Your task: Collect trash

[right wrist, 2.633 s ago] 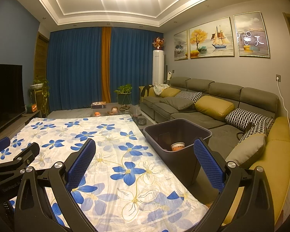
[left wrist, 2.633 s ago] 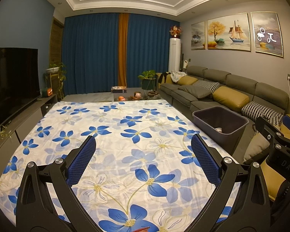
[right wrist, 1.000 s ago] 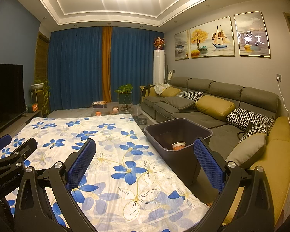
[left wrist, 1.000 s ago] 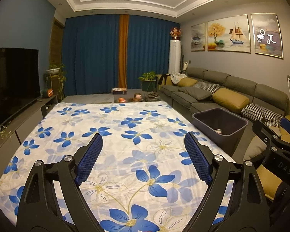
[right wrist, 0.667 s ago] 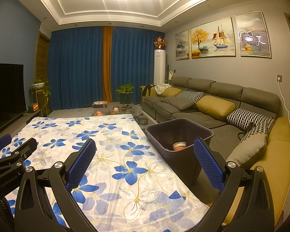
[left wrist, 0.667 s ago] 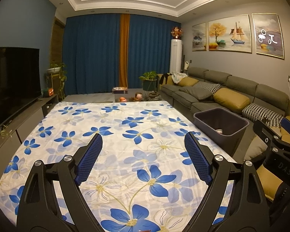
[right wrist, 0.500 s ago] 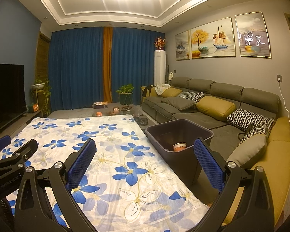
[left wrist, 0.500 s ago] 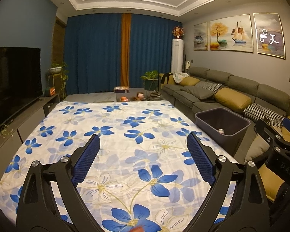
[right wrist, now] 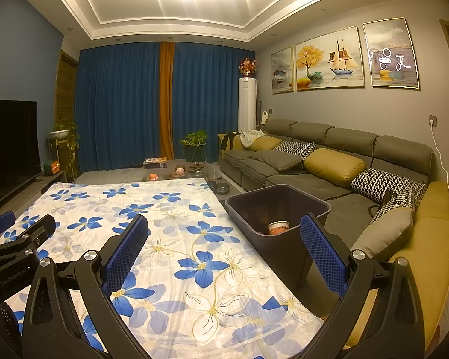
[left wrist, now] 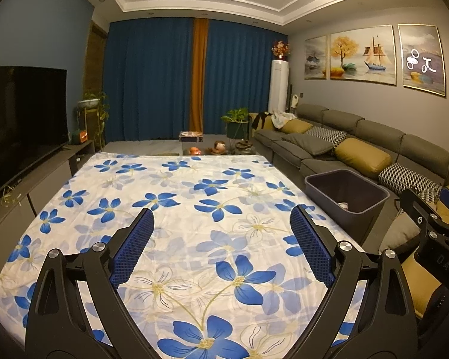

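Observation:
A dark grey trash bin (right wrist: 280, 257) stands on the floor at the right edge of the table, and it also shows in the left wrist view (left wrist: 357, 224). A paper cup (right wrist: 278, 227) lies inside the bin, and only the cup's rim (left wrist: 344, 206) shows from the left. My left gripper (left wrist: 221, 211) hovers open over the blue-flowered tablecloth (left wrist: 212, 185) with nothing between its blue pads. My right gripper (right wrist: 224, 218) is open and empty too, reaching over the table's right edge beside the bin. No loose trash shows on the tablecloth (right wrist: 164, 209).
A long grey sofa (right wrist: 329, 161) with yellow and patterned cushions runs along the right wall behind the bin. A television (left wrist: 24, 113) on a low cabinet lines the left side. A low table with small items (left wrist: 206, 149) and a potted plant stand beyond the far edge.
The left gripper's fingers have spread slightly wider than a second ago. Both hands hold their place, and the bin and cup have not moved.

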The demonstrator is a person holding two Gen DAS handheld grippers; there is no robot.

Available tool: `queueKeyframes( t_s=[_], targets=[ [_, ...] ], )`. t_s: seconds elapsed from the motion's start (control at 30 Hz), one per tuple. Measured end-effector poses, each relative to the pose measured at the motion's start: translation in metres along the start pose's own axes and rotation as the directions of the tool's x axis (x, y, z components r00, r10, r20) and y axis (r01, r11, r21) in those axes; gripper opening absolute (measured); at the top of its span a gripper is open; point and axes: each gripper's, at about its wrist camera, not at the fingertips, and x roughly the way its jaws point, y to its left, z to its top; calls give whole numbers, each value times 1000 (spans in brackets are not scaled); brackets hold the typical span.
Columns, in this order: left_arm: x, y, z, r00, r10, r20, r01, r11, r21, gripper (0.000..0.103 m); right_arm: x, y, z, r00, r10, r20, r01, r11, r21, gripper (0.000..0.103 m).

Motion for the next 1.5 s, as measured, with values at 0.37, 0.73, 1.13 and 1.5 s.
queueKeyframes(
  t_s=[0.37, 0.73, 1.13, 1.5],
  targets=[
    [-1, 0, 0, 1000, -1, 3, 1, 1000, -2, 91, 0, 0, 1, 1000, 2, 1, -2, 1000, -1, 98],
    [-2, -1, -1, 1000, -2, 1, 2, 1000, -2, 91, 1, -3, 0, 1000, 4, -2, -4, 1000, 0, 98],
    [-2, -1, -1, 1000, -2, -1, 2, 1000, -3, 91, 1, -4, -1, 1000, 7, -6, -7, 1000, 0, 98],
    [-2, -2, -2, 1000, -2, -2, 2, 1000, -4, 91, 2, -6, -4, 1000, 7, -13, -7, 1000, 1, 98]
  ],
)
